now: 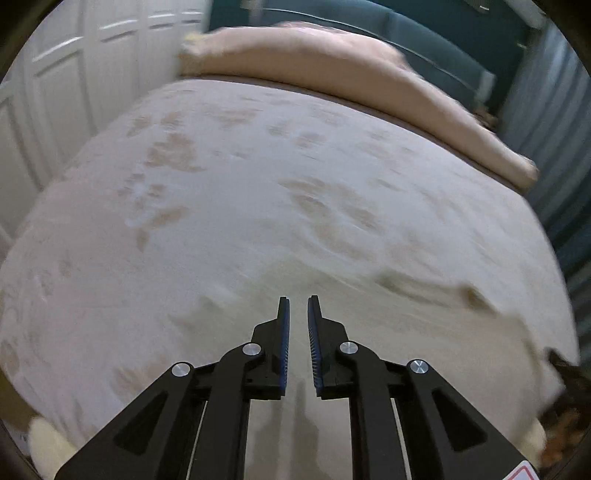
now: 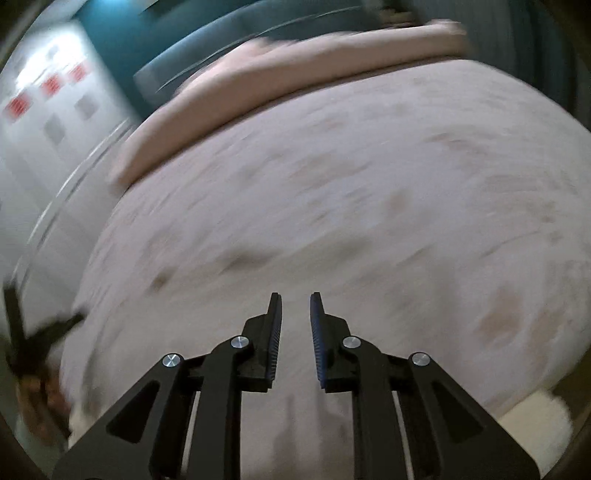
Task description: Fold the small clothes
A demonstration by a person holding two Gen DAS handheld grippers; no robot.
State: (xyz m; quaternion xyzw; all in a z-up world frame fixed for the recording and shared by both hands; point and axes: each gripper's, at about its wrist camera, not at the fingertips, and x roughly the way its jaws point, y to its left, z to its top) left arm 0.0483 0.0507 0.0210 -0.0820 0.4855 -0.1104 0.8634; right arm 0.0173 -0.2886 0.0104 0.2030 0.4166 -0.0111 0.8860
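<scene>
No small garment is clearly visible in either view. My left gripper (image 1: 298, 301) hangs above a bed (image 1: 258, 206) covered by a pale blanket with faint brown patches; its jaws stand slightly apart with nothing between them. My right gripper (image 2: 295, 297) hovers over the same bed (image 2: 351, 206), jaws slightly apart and empty. Both views are motion-blurred. At the left edge of the right wrist view a dark blurred shape (image 2: 33, 343) shows, likely the other gripper; a similar dark shape (image 1: 565, 373) sits at the right edge of the left wrist view.
A long pinkish pillow (image 1: 332, 70) lies across the head of the bed, also in the right wrist view (image 2: 258, 85). A teal headboard (image 1: 424, 33) stands behind it. White panelled cupboard doors (image 1: 55, 92) run along one side, curtains (image 1: 546, 110) along the other.
</scene>
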